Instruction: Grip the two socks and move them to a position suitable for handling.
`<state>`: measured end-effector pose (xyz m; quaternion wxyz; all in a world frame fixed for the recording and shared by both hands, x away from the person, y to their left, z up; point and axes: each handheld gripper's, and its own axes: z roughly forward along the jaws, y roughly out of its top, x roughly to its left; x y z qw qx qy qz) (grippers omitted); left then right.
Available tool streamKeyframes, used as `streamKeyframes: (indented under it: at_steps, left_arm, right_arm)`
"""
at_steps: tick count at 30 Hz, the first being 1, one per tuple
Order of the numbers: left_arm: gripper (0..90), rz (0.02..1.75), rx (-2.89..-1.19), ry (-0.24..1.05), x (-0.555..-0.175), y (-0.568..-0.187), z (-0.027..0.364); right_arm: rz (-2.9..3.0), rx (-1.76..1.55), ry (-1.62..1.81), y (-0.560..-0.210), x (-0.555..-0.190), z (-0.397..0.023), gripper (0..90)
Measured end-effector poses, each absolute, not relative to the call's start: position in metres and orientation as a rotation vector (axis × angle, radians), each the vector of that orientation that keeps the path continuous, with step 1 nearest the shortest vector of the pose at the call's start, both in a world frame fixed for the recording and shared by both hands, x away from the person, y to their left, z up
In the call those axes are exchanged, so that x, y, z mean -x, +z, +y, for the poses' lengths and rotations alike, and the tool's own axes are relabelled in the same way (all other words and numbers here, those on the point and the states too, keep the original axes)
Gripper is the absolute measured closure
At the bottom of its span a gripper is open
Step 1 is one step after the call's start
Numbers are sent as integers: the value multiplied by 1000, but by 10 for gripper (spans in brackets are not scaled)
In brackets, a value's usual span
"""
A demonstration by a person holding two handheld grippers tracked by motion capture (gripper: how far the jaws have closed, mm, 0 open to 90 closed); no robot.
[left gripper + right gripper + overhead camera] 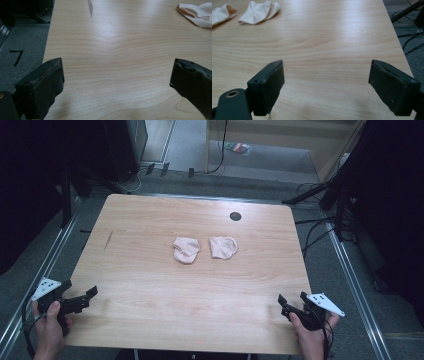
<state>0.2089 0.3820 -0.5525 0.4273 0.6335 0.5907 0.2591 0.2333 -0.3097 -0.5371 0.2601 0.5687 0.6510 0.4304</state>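
- Where the high view looks down, a light wooden table (150, 285) with rounded corners stands on grey carpeted floor (280, 175), its grain running side to side.
- Near the far edge of the top sits a small dark round grommet (235, 216); a thin dark streak (108, 239) marks the wood toward the far left.
- Two pale pink socks lie side by side near the middle, close but apart: the left sock (186, 249) and the right sock (222, 247), both crumpled.
- Metal rails (357, 290) run along the floor on both sides, and black cables (312, 232) trail past the right edge.
- Dark stands and equipment crowd the far corners; a pale wooden panel (280, 132) stands beyond the table.
- At the near left corner, the left gripper (84, 298) is held with jaws spread wide, holding nothing.
- At the near right corner, the right gripper (287, 304) likewise has its jaws wide apart over bare wood, well away from the socks.
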Motion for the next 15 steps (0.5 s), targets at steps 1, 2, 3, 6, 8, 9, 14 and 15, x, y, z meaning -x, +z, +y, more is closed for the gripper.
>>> streamKeyframes:
  at_steps: [1, 2, 3, 6, 8, 9, 14, 15]
  left_arm:
    - [0, 1476, -1584, 645, -209, -552, 382]
    - [0, 1477, -1583, 646, -209, -553, 382]
    - [0, 1477, -1583, 646, -209, -553, 382]
    - [0, 1480, -1578, 640, -209, -553, 383]
    - [0, 1482, -1573, 637, -209, -553, 383]
    - [0, 1479, -1572, 636, -209, -553, 384]
    - [0, 1484, -1568, 629, -209, -553, 384]
    - [0, 1487, -1566, 629, -209, -553, 384]
  right_arm:
    - [1765, -1530, 1172, -535, -234, -307, 133]
    - [1767, -1525, 1173, -532, -234, -303, 133]
    - [1767, -1525, 1173, -532, -234, -303, 133]
    - [1786, -1484, 1171, -525, -238, -288, 133]
    - [1814, -1469, 1167, -521, -243, -276, 133]
    - [1836, -1454, 1168, -517, -248, -264, 133]
    - [1880, -1404, 1166, -508, -261, -233, 142]
    - [1885, -1399, 1160, -507, -264, -227, 148]
